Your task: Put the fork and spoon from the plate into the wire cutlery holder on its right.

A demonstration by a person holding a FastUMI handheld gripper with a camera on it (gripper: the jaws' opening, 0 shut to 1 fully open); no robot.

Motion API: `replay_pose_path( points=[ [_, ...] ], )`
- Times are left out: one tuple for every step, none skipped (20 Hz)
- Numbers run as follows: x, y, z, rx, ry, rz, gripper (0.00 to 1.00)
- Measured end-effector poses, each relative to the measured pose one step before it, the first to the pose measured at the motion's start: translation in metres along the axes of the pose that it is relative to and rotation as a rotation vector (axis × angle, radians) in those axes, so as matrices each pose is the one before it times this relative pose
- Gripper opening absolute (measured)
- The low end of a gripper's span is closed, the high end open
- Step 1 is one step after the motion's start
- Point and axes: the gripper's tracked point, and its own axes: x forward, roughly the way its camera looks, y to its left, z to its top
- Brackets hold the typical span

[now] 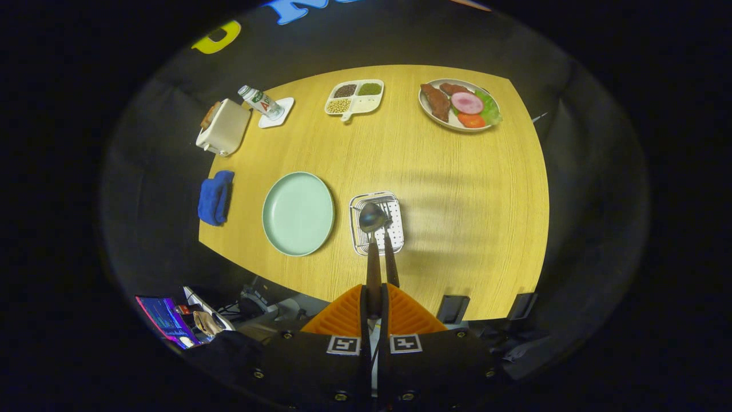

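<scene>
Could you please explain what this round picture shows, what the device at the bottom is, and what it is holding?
The picture comes from a wide-angle camera riding on a handheld two-finger gripper, which a person carries; there is no robot arm. It looks forward along the fingers from high above a wooden table.

The fingers are shut on the dark handle of a spoon, whose bowl hangs over a wire cutlery holder. A second dark handle, probably the fork's, lies alongside the spoon's; I cannot tell whether it is gripped too.

Left of the holder sits a pale green plate, then a blue cloth. Farther off are a toaster, a bottle, a divided dish of beans and a plate of food.
</scene>
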Motion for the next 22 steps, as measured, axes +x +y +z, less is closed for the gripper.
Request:
replay_pose_path(
  points=[
    [0.00573,-0.00058,0.00011,0.00094,0.01465,-0.00145,0.05],
    [0.00581,0.0009,0.00113,-0.00028,0.01298,-0.00038,0.05],
    [0.00537,0.00052,0.00088,0.00029,0.01117,-0.00113,0.05],
    [0.00531,0.00078,0.00075,-0.00194,0.0106,-0.00315,0.05],
    [0.00559,0.00134,0.00278,-0.00374,0.00896,-0.00367,0.05],
    [0.00421,0.00175,0.0006,-0.00389,0.00966,-0.00363,0.05],
    [0.00353,0.00128,0.00162,-0.00518,0.00788,-0.00307,0.05],
    [0.00364,0.00135,0.00242,-0.00296,0.00721,-0.00662,0.05],
    [0.00142,-0.00338,0.00074,-0.00433,0.00656,-0.00943,0.05],
    [0.00201,0.001,0.0019,-0.00078,0.0065,-0.00609,0.05],
    [0.00208,-0.00032,0.00147,-0.00289,0.0088,-0.00802,0.05],
    [0.00234,0.00075,0.00186,0.00021,0.00519,-0.00543,0.04],
    [0.0016,0.00021,0.00087,-0.00517,0.00597,-0.00719,0.05],
    [0.00197,-0.00027,0.00044,-0.007,0.00497,-0.01183,0.05],
    [0.00136,0.00122,0.00163,-0.00927,-0.00008,-0.0051,0.05],
    [0.0001,0.00104,0.00133,-0.00595,-0.00272,-0.00662,0.05],
    [-0.00131,0.00125,0.00117,-0.00351,-0.0018,-0.00196,0.06],
    [0.00003,0.00053,0.00055,-0.00166,-0.00786,-0.00184,0.09],
    [-0.00113,0.00025,-0.00072,-0.00144,-0.00168,-0.00441,0.11],
    [-0.00172,0.00075,-0.0007,0.00302,-0.0043,0.00481,0.11],
    [-0.00244,0.00104,-0.00065,-0.00375,-0.00546,-0.00019,0.11],
    [-0.00258,0.00036,-0.00194,-0.00128,-0.00853,-0.0006,0.14]
  ],
)
